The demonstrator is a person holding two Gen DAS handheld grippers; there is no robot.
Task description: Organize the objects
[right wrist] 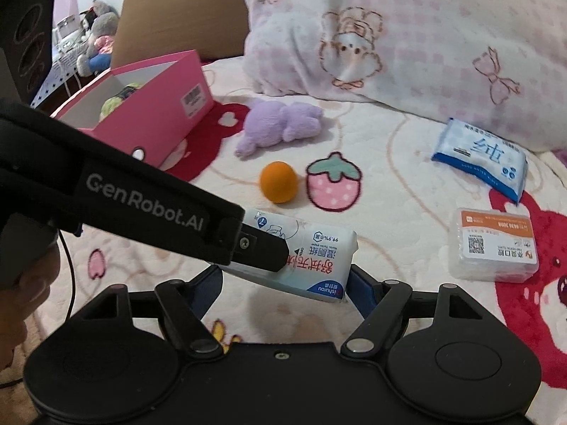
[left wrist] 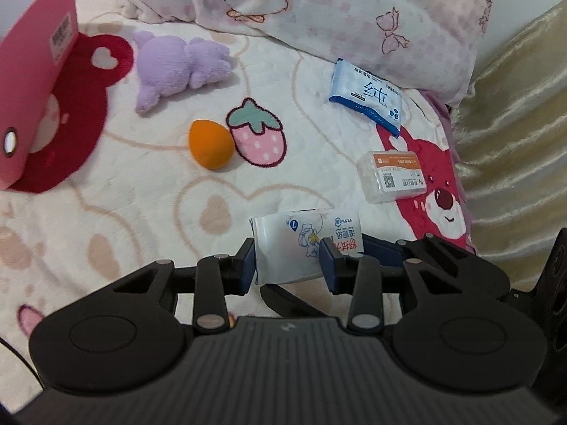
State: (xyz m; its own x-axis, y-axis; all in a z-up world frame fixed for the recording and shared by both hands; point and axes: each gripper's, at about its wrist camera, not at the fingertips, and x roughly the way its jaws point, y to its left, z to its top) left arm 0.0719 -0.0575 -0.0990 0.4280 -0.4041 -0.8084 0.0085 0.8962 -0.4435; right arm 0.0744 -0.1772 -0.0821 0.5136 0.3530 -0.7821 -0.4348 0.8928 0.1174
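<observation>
A white wet-wipe pack (left wrist: 283, 241) hangs above the bed blanket, and my left gripper (left wrist: 288, 258) is shut on its narrow sides. In the right wrist view the same pack (right wrist: 319, 248) lies lengthwise between the pads of my right gripper (right wrist: 285, 283), which touch both its ends. The left gripper's finger (right wrist: 262, 248) crosses over the pack from the left. On the blanket lie an orange sponge egg (left wrist: 211, 143), a purple plush toy (left wrist: 177, 67), a blue wipe pack (left wrist: 368, 95) and a clear box with an orange label (left wrist: 389, 177).
A pink open box (right wrist: 177, 106) stands at the left with something green inside. A flowered pillow (right wrist: 407, 35) fills the back, with a cardboard sheet (right wrist: 177, 17) behind the box. Gold fabric (left wrist: 514, 124) borders the bed on the right.
</observation>
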